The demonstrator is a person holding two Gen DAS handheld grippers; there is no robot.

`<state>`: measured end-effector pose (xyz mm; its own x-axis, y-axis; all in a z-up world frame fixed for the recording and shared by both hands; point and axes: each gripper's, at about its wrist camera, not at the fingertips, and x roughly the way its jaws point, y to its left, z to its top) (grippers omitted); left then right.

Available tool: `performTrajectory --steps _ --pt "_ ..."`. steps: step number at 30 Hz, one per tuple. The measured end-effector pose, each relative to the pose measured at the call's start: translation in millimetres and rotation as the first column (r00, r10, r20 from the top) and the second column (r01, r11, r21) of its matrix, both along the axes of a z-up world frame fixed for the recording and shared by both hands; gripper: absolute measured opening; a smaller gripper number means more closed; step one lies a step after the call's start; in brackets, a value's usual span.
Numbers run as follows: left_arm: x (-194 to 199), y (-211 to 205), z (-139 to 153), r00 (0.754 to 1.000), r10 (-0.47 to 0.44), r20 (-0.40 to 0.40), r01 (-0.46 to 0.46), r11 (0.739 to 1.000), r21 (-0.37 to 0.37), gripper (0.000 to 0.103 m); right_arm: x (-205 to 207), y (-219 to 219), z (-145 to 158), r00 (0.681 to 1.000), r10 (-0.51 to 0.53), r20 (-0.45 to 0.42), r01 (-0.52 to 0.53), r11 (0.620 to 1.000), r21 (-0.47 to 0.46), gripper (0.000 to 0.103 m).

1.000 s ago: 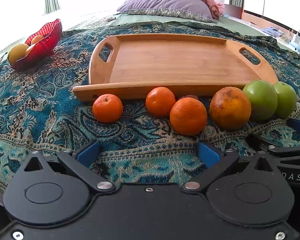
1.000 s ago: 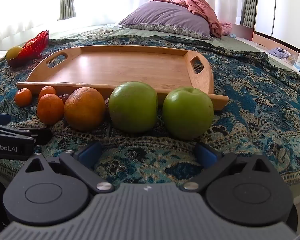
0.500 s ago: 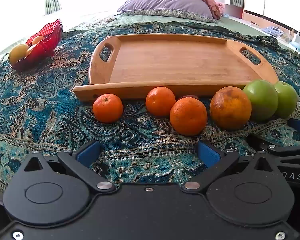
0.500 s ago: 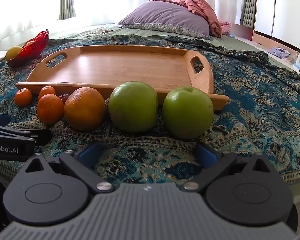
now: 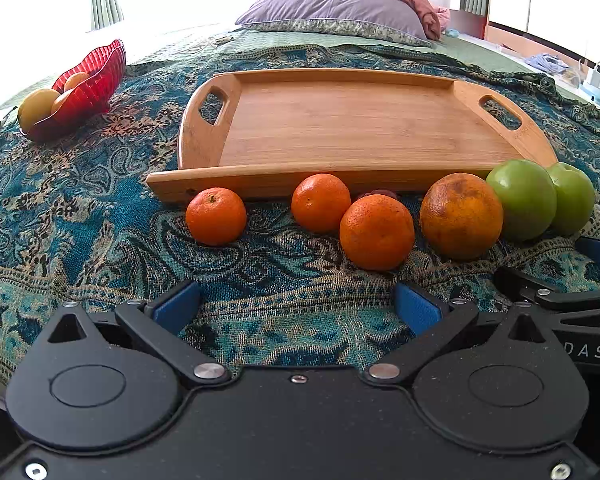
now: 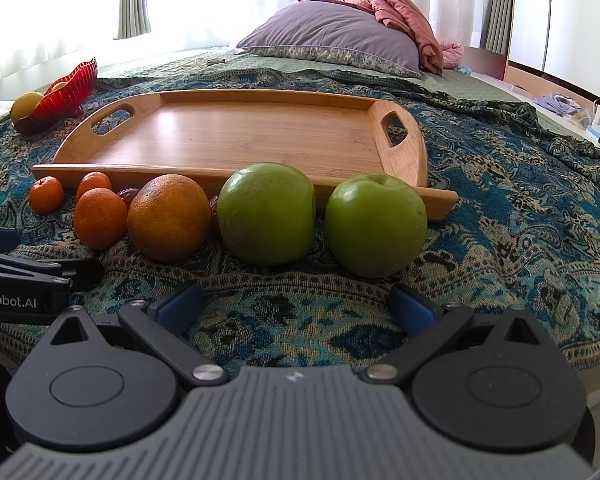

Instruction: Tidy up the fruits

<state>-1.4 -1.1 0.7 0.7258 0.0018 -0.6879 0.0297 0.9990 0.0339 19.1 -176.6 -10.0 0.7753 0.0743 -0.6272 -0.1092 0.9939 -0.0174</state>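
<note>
A wooden tray [image 5: 352, 124] [image 6: 236, 136] lies bare on the patterned bedspread. Along its near edge sits a row of fruit: a small tangerine [image 5: 216, 216] [image 6: 46, 195], two more tangerines [image 5: 321, 202] [image 5: 377, 232], a large blotchy orange [image 5: 461, 216] [image 6: 169, 217] and two green apples [image 6: 266, 213] [image 6: 375, 224]. Small dark fruits [image 6: 128, 196] peek out behind them. My left gripper [image 5: 296, 308] stands open short of the tangerines. My right gripper [image 6: 296, 306] stands open just short of the two apples. Nothing is between either pair of fingers.
A red glass bowl [image 5: 88, 88] [image 6: 60, 94] with yellow-orange fruit sits at the far left. A purple pillow [image 6: 332, 40] and pink cloth lie behind the tray. The bed's edge drops off at the right, with items on the floor [image 6: 560, 104].
</note>
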Motion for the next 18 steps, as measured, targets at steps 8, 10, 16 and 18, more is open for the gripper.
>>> performTrajectory --steps 8,10,16,18 --pt "-0.1 -0.3 0.0 1.0 0.0 0.001 0.0 1.0 0.001 0.103 -0.5 0.2 0.3 1.0 0.0 0.0 0.0 1.0 -0.001 0.103" --pt "-0.1 -0.4 -0.1 1.0 0.0 0.001 0.0 1.0 0.001 0.103 -0.7 0.3 0.2 1.0 0.0 0.0 0.0 1.0 -0.001 0.103" --pt "-0.3 -0.1 0.0 1.0 0.001 0.001 -0.001 1.0 0.001 0.103 -1.4 0.1 -0.2 1.0 0.0 0.002 0.0 1.0 -0.002 0.103" --pt "-0.4 -0.4 -0.1 1.0 0.001 0.001 -0.001 1.0 0.001 0.103 -0.9 0.4 0.1 1.0 0.0 0.002 0.0 1.0 -0.001 0.103"
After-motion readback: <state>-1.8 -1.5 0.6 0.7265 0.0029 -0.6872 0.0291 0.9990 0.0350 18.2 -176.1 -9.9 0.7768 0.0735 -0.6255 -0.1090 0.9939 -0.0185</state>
